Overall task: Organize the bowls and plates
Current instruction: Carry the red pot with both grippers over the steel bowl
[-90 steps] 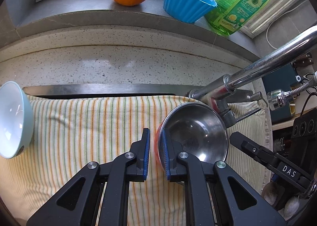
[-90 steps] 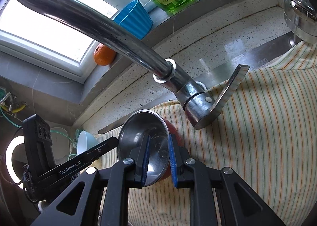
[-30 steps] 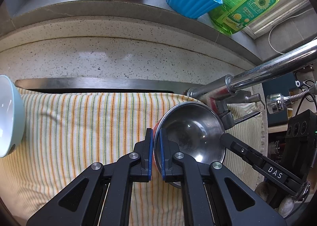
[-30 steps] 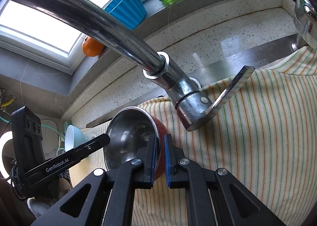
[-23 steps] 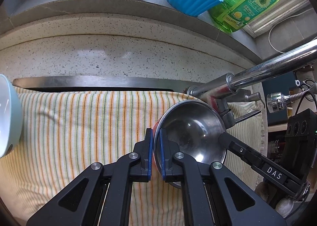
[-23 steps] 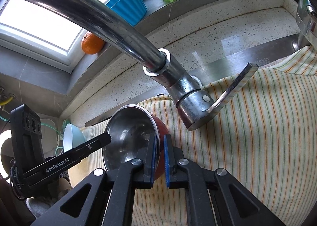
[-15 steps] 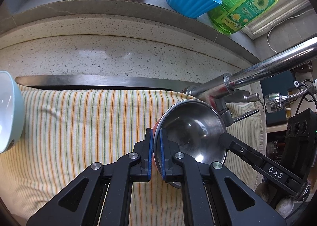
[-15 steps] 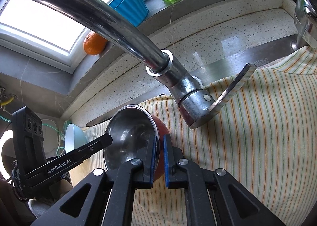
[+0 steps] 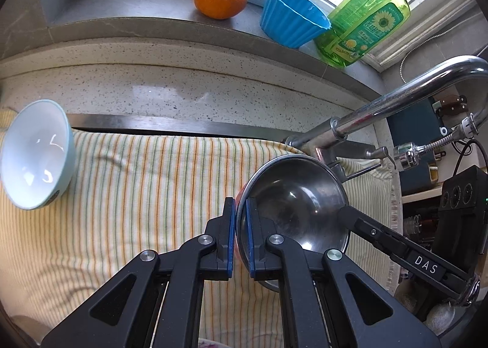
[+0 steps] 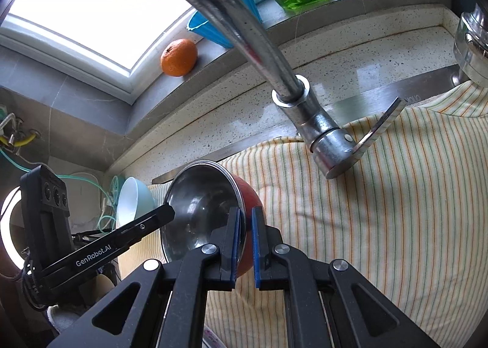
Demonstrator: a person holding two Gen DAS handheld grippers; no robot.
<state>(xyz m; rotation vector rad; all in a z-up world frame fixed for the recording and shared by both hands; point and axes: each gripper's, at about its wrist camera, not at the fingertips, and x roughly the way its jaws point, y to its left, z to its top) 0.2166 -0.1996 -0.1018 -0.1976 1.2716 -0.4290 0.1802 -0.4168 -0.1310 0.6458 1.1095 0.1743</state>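
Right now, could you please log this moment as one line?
left claw: shut on red-sided steel bowl rim | right claw: shut on opposite rim | pale blue bowl: on striped towel

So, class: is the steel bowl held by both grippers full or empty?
Empty. The steel bowl shows only bare, shiny metal inside, with nothing in it in either wrist view.
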